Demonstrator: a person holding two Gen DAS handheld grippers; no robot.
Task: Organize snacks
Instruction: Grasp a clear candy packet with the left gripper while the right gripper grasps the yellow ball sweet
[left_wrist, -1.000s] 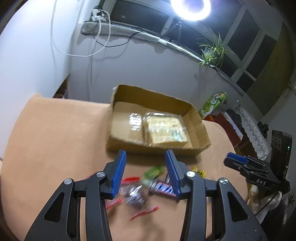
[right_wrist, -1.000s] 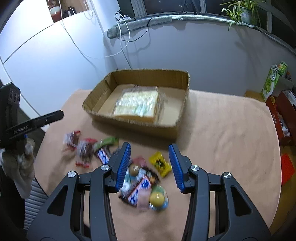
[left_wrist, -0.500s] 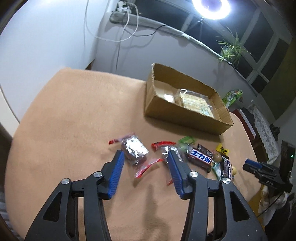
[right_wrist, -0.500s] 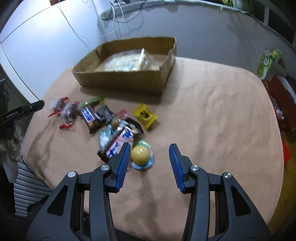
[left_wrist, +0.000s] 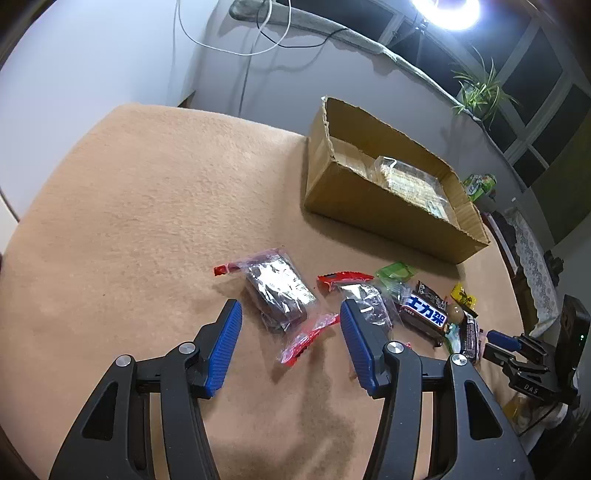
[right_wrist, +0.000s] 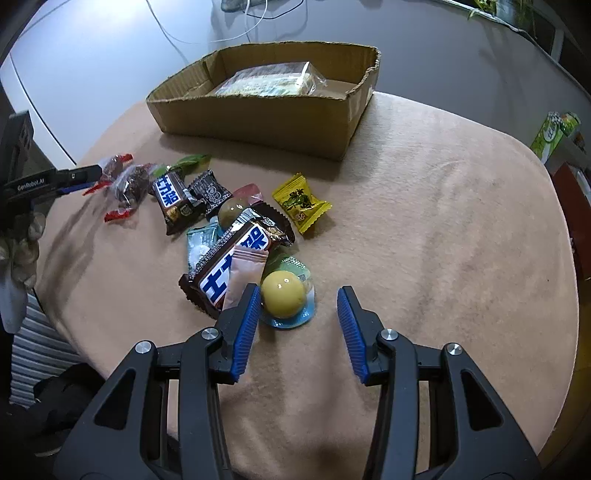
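Snacks lie scattered on the tan-covered table before a cardboard box; a dark wrapped cake sits just ahead of the left gripper, its empty jaws opening, while the right gripper hangs released beside a yellow jelly cup.

Right gripper apart, empty — yellow jelly cup beside left finger; cardboard box behind snack pile.
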